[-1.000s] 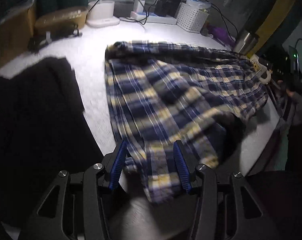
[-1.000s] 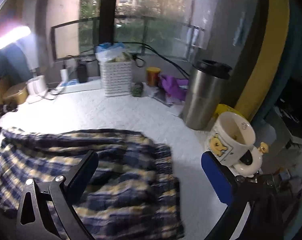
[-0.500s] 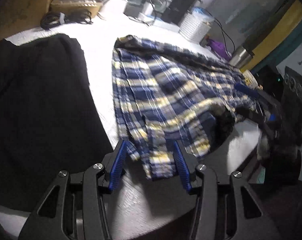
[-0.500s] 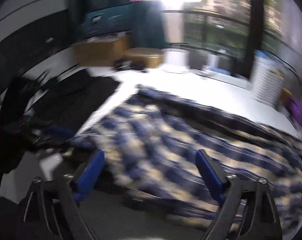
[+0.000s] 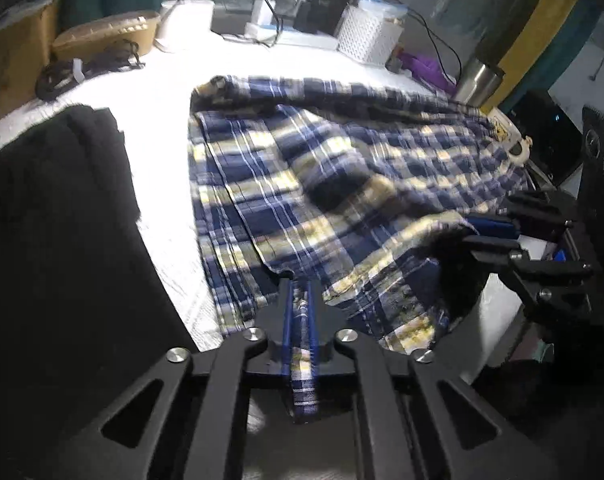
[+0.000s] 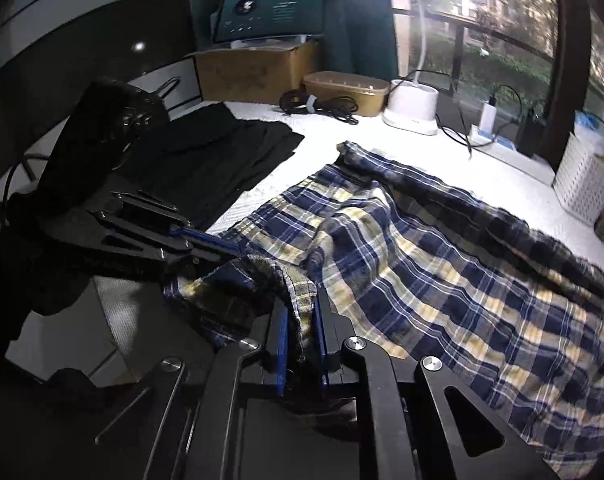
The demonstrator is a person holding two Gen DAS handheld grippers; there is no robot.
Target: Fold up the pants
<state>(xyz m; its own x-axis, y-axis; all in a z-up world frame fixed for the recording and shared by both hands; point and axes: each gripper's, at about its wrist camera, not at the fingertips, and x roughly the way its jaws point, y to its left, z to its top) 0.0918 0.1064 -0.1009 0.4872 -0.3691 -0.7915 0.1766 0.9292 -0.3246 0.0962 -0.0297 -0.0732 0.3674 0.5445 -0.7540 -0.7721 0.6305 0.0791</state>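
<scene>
Blue, yellow and white plaid pants (image 5: 342, 184) lie spread across the white table (image 5: 158, 120); they also show in the right wrist view (image 6: 442, 272). My left gripper (image 5: 298, 292) is shut on the near edge of the pants, with cloth pinched between its blue pads. My right gripper (image 6: 300, 312) is shut on another near edge, lifted slightly off the table. Each gripper shows in the other's view: the right one (image 5: 490, 232) at the pants' right edge, the left one (image 6: 206, 240) at their left edge.
A black garment (image 5: 62, 208) lies left of the pants. At the table's back stand a white basket (image 5: 370, 36), a steel tumbler (image 5: 478, 84), a mug (image 5: 510, 140), a tan case (image 6: 346, 92), a white lamp base (image 6: 414, 108), cables and a cardboard box (image 6: 254, 68).
Both grippers have closed from open onto the near edges of the plaid pants. The right gripper swung from the mug side to the pants' near edge.
</scene>
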